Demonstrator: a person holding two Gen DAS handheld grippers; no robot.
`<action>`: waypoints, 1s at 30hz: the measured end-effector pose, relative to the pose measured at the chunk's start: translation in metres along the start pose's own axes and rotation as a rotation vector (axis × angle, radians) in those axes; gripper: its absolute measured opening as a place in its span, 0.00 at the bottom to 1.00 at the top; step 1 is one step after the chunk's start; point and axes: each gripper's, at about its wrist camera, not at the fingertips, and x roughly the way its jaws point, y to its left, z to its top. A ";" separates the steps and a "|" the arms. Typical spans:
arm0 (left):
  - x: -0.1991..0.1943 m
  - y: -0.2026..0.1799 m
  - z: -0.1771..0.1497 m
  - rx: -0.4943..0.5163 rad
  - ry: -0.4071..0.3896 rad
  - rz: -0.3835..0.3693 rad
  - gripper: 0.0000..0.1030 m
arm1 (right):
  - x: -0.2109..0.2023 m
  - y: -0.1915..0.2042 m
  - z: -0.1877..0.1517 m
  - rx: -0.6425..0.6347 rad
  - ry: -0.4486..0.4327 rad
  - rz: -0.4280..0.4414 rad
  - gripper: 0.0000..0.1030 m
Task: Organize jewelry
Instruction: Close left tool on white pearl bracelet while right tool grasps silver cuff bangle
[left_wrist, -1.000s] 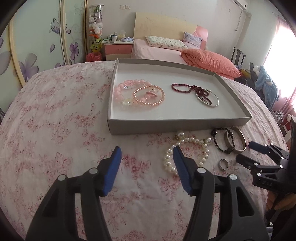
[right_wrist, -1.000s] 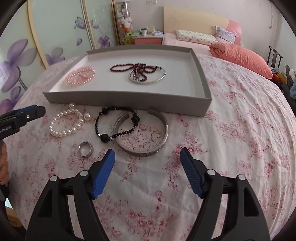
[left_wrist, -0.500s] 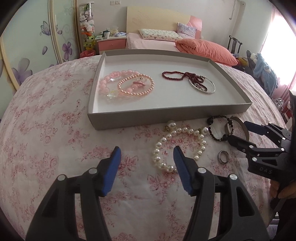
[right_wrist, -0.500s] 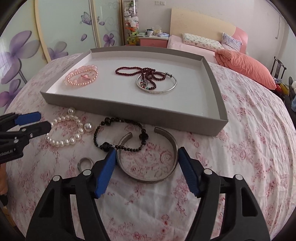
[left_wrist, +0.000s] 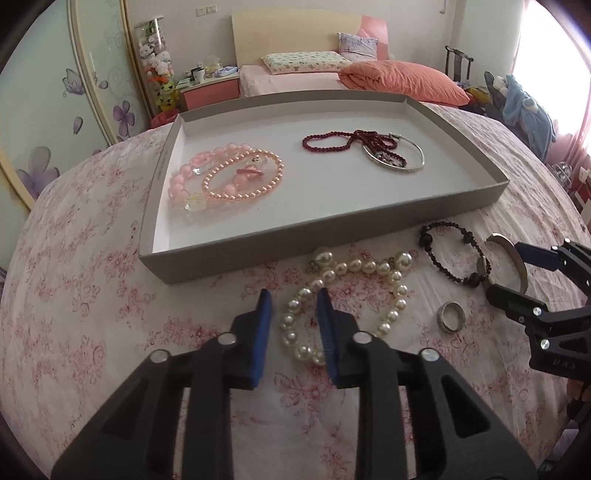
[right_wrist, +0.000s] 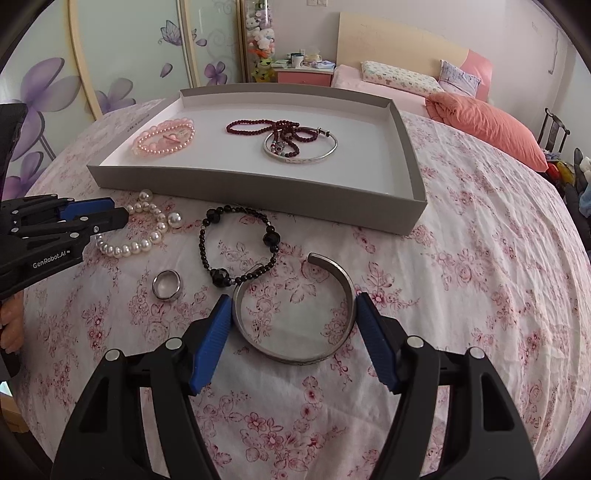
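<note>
I am partway through tidying the jewelry, judging by how it lies. The grey tray (right_wrist: 406, 155) on the flowered bedspread (right_wrist: 480, 258) already holds four pieces: two pink bead bracelets (left_wrist: 225, 173) nested together at its left end, and a dark red bead strand (left_wrist: 351, 142) tangled over a thin silver bangle (left_wrist: 400, 158) nearer its right end. Four pieces lie on the cloth just in front of the tray's near wall: a white pearl bracelet (left_wrist: 351, 291), a black bead bracelet (right_wrist: 236, 243), a wide silver cuff (right_wrist: 295, 314) and a small silver ring (right_wrist: 167, 285). So by my count about half is done and half is left. My left gripper (left_wrist: 293, 314) is open, its blue pads straddling the left side of the pearl loop, one pad outside the loop and one inside it, but I cannot tell whether they touch the beads yet. My right gripper (right_wrist: 293, 317) is also open, its pads spread wide and set on either side of the cuff, right beside the metal or just touching it, not squeezing. Both seem placed to close and lift. The cuff's open end points toward the tray, and one tip sits right against the black bracelet, which could drag along when I lift. The ring lies apart, farther from the tray than the pearls.
</note>
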 end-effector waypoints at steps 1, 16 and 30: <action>-0.001 -0.002 -0.001 0.012 -0.001 0.004 0.22 | 0.000 0.001 0.000 -0.006 -0.001 0.002 0.66; -0.018 0.024 -0.027 0.040 0.014 0.051 0.10 | -0.008 -0.003 -0.008 -0.046 0.015 0.003 0.66; -0.022 0.041 -0.032 -0.018 0.001 0.085 0.10 | -0.004 -0.007 -0.005 0.000 0.005 0.000 0.66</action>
